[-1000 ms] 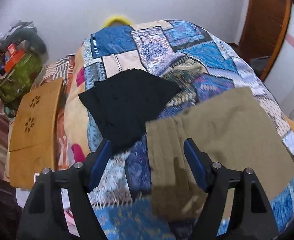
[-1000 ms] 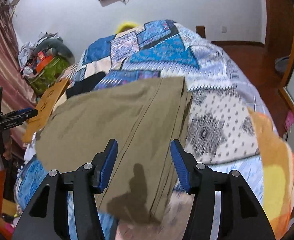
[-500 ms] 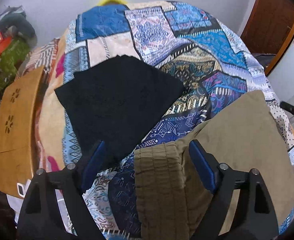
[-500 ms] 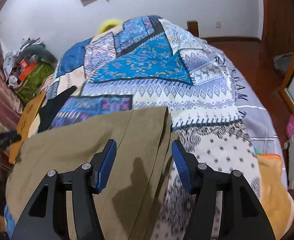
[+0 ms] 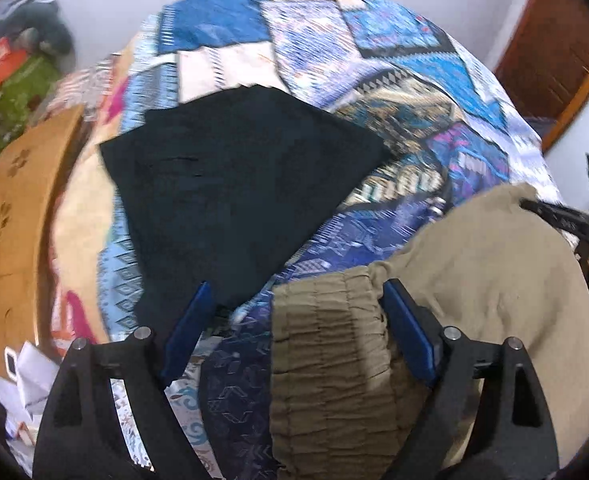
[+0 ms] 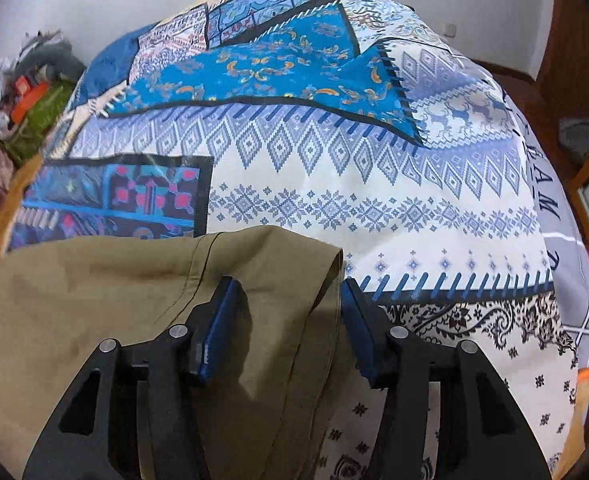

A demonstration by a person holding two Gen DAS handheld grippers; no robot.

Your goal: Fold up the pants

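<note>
Lowered since a second ago, the olive pants (image 5: pixel 474 280) lie on the quilt (image 6: pixel 374 184), both grippers' fingers (image 6: pixel 222 320) spread.

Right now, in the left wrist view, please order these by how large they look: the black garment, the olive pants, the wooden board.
1. olive pants and black garment: about alike; the pants lie nearer the camera, so I do not rank them.
2. wooden board, partly cut off at the edge.

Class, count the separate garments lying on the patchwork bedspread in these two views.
2: the olive pants between both grippers at the near edge, and a folded black garment farther back to their left. Others may be hidden.
</note>
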